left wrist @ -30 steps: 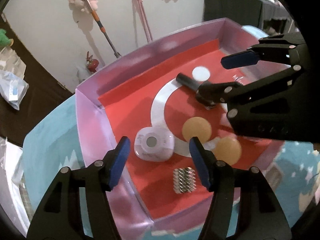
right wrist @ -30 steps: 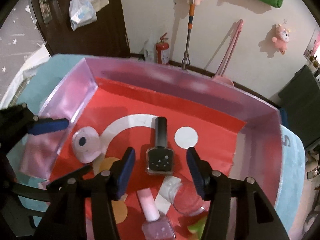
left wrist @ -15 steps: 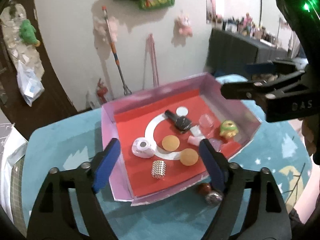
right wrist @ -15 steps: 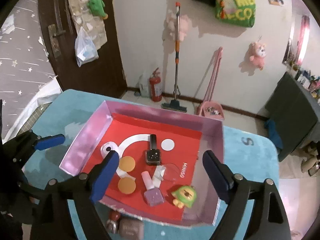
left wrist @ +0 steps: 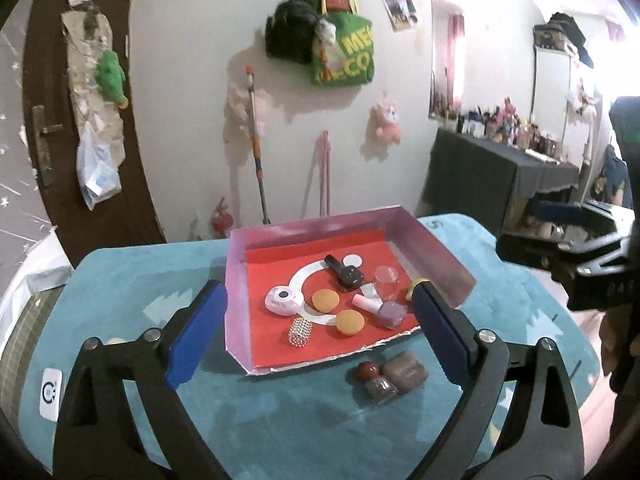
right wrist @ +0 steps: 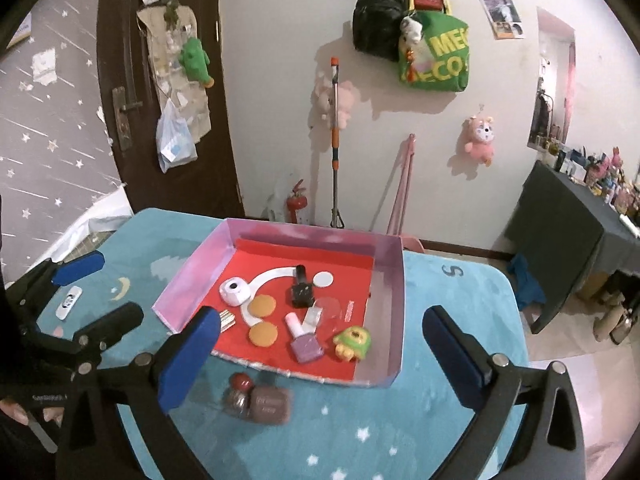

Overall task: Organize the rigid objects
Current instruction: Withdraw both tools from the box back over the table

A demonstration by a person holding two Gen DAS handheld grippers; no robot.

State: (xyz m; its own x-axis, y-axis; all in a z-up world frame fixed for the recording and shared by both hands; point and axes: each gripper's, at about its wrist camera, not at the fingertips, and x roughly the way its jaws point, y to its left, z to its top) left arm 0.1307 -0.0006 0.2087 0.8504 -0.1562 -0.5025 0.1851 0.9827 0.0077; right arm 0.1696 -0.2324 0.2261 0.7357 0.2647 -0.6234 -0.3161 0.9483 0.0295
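Note:
A pink-walled box with a red floor (left wrist: 436, 258) (right wrist: 390, 276) sits on the teal table. In it lie a black nail polish bottle (left wrist: 346, 274) (right wrist: 301, 290), a purple one (left wrist: 386, 312) (right wrist: 305, 342), a white round case (left wrist: 282, 300) (right wrist: 235, 291), a silver beaded piece (left wrist: 300, 332), a clear dome (left wrist: 386, 280) and a green-yellow toy (right wrist: 352, 344). Outside its near edge lie a brown case (left wrist: 404, 372) (right wrist: 270, 402), a red ball (left wrist: 367, 370) and a small bottle (left wrist: 380, 390). My left gripper (left wrist: 316, 328) and right gripper (right wrist: 320, 356) are open and empty, held back above the table.
A white tag (left wrist: 51, 394) (right wrist: 69, 302) lies on the teal mat at the left. Behind the table are a wall with a mop (right wrist: 335, 140), plush toys and a dark door (right wrist: 132, 92). A dark-clothed side table (right wrist: 568, 216) stands at the right.
Both grippers have pulled back and up from inside the box, with jaws spread wider. The black bottle lies in the box, and the items outside the box have come into view.

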